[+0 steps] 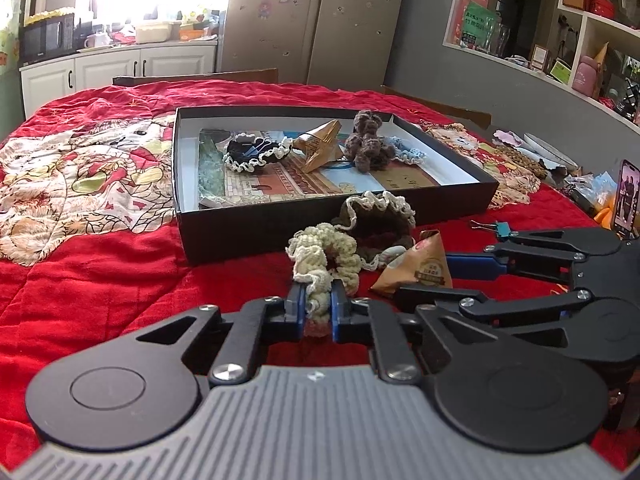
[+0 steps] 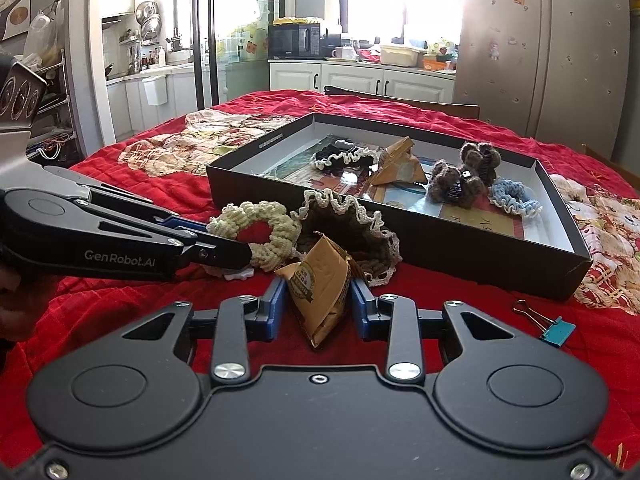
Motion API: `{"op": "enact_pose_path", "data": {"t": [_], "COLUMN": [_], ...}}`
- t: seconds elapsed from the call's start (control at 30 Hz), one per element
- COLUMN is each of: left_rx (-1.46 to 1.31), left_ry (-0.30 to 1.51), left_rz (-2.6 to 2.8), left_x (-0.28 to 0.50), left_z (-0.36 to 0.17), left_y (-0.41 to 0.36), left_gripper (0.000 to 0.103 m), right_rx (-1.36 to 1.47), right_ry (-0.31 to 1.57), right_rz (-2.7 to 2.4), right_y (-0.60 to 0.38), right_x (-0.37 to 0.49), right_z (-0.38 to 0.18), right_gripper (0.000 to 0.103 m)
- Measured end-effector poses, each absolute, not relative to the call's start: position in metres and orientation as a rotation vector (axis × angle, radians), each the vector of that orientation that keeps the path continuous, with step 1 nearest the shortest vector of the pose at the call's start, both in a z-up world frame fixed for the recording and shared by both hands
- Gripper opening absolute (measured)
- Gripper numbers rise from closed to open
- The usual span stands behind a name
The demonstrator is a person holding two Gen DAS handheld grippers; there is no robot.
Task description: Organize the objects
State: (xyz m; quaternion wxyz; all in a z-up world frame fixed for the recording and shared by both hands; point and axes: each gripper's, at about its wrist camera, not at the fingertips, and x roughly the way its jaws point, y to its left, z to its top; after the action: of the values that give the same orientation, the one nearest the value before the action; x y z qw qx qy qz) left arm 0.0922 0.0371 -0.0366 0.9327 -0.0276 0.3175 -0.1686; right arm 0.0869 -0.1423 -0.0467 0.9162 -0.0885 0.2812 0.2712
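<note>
Beside the black box (image 1: 328,236), the left gripper (image 1: 318,300) pinches a cream scrunchie (image 1: 324,256) and the right gripper (image 2: 318,304) clamps a brown packet (image 2: 320,288), seemingly to box them.

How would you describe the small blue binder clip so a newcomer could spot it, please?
Find the black box on the red quilt. On the quilt just outside its near right corner lies the binder clip, the only small blue-bodied, wire-handled thing there.
</note>
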Motion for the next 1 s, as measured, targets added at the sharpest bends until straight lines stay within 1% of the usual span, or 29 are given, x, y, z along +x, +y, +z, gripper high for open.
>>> {"op": "enact_pose_path", "data": {"t": [0.6,1.0], "left_rx": [-0.024,0.002], "left_ry": [0.602,0.559], "left_rz": [-0.367,-0.376], "left_x": [0.074,0.062], "left_z": [-0.02,-0.006], "left_y": [0.034,0.031], "left_gripper": [0.013,0.013], "right_rx": [-0.165,-0.141], "right_ry": [0.581,0.547], "right_rz": [0.587,0.591], "right_y": [-0.151,-0.162], "right_x": [0.076,0.064], "right_z": [-0.04,-0.026], "right_gripper": [0.032,0.032]}}
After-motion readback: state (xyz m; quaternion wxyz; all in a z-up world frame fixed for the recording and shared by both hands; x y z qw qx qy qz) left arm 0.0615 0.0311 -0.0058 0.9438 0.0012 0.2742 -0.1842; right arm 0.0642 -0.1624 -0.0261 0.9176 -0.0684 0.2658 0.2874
